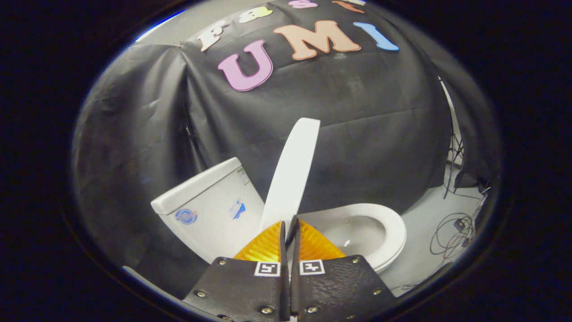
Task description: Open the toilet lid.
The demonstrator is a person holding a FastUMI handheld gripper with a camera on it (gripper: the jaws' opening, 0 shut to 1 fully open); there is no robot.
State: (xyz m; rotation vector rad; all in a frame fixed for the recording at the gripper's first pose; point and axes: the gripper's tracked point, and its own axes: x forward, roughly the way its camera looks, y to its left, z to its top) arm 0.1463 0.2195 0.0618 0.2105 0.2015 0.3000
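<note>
Gripper view. Claw (288,226) pressed nearly together; the lower edge of the toilet lid (291,174) sits in the slim gap between the fingertips (268,243), so it reads as a pinch on the lid's rim, though actual contact is hard to confirm.

Lid stands raised, close to upright, rising from the claw toward 12 o'clock. Tank (210,205) lies at 10 o'clock from the claw, seat (393,232) and open bowl (357,235) at 2 o'clock.

Judgement: late in the lift; lid is most of the way up but apparently not yet resting against the tank. Next move calls for a short swing toward 10 o'clock, then parting the fingers.

Clearance: open gap between lid and tank. Cables (451,232) on the floor (429,210) at 3 o'clock, well apart from the swing path. Cloth wall (366,134) behind, not close.
</note>
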